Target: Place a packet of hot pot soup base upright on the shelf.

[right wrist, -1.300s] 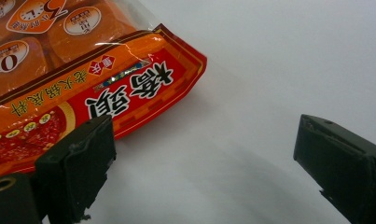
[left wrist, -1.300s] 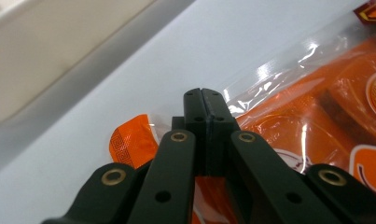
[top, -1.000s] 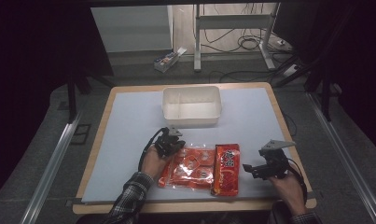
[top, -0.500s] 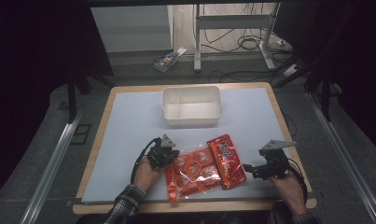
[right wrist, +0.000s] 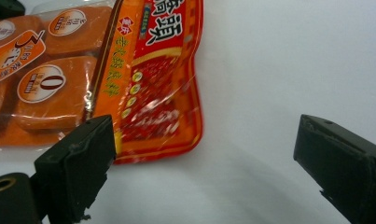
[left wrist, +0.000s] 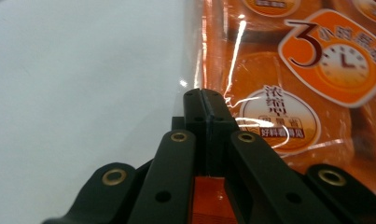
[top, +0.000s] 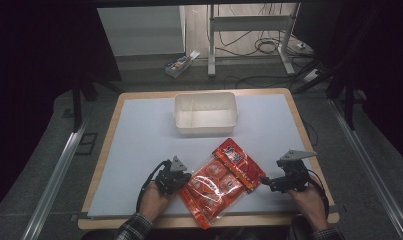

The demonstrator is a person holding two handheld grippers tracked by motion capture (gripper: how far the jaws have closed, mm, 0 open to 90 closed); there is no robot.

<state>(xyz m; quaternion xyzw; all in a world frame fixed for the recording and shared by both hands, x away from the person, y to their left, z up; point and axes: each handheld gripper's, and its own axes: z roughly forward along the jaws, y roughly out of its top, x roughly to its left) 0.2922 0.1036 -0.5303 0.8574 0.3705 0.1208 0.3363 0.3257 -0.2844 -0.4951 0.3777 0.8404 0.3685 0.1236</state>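
An orange and red snack packet (top: 221, 182) lies slantwise near the table's front edge, its red end pointing toward the bin. My left gripper (top: 185, 182) sits at the packet's left edge. In the left gripper view its jaws (left wrist: 202, 95) are pressed together on the clear plastic rim of the packet (left wrist: 288, 70). My right gripper (top: 269, 182) rests just right of the packet with its jaws wide apart. In the right gripper view nothing lies between the jaws of the right gripper (right wrist: 204, 140), and the packet's red end (right wrist: 148, 70) lies ahead at the left.
A white rectangular bin (top: 205, 114) stands at the back middle of the table. A pale mat (top: 139, 140) covers the wooden tabletop. The packet's near corner reaches the front edge. On the floor beyond the table are a small box and cables.
My left hand has drawn back to the left and toward the front edge, and the packet has swung with it from lying level to lying slantwise. The right gripper has stayed put.
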